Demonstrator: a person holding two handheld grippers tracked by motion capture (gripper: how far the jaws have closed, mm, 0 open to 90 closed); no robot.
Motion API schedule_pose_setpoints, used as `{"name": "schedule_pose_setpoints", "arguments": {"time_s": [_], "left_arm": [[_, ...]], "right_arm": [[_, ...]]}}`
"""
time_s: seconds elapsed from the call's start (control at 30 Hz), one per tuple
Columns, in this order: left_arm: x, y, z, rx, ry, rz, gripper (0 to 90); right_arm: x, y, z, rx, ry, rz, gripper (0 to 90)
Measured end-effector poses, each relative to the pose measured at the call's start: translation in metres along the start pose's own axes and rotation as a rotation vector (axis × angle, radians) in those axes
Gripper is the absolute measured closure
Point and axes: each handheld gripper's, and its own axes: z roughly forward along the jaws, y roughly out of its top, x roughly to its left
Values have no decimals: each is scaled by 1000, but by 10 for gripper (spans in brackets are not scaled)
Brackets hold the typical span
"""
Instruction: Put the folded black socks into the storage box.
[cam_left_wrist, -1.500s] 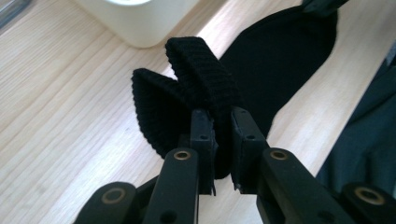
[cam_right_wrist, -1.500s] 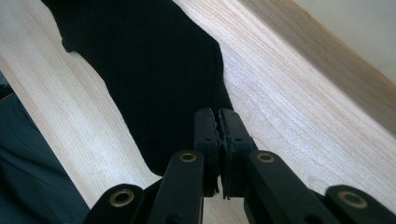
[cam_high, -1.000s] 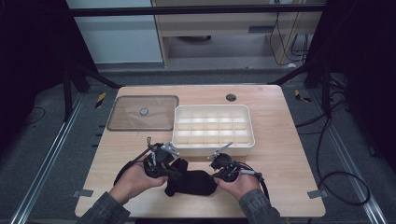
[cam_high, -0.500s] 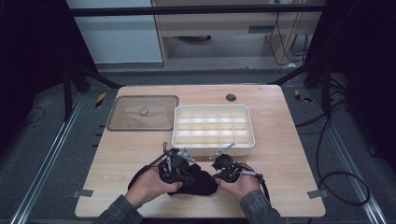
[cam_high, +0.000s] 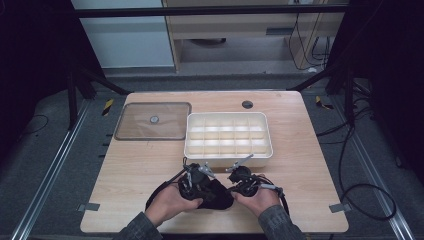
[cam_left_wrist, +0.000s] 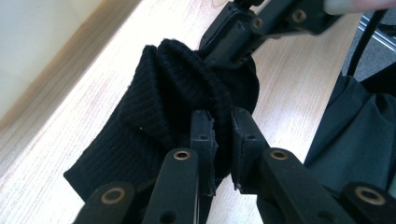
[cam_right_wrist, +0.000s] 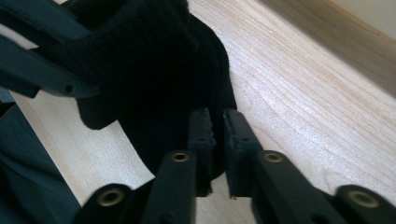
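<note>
While bunched, black sock, both tongs pinching

I saw a light wood worktop w/ a white compartment tray near its middle, cells looked empty. Just left of the tray lay a clear flat lid, apart from it, w/ a small round knob at its centre. A dark round hole or grommet sat near the far edge, behind the tray. Grey carpeted floor around the worktop; cables trailed on the right. A yellow-black striped piece lay on the floor off the far left corner.
</note>
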Motion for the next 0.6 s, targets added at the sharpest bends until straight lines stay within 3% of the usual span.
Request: {"name": "schedule_pose_setpoints", "arguments": {"time_s": [0.17, 0.4, 0.6], "left_arm": [[1, 0, 3, 9, 3, 0, 806], [-2, 0, 11, 23, -5, -2, 800], [-9, 4, 8, -11, -15, -4, 747]], "right_arm": [[2, -4, -5, -2, -13, -21, 669], [3, -8, -8, 1, -14, -22, 756], [2, -10, -14, -10, -22, -6, 697]]}}
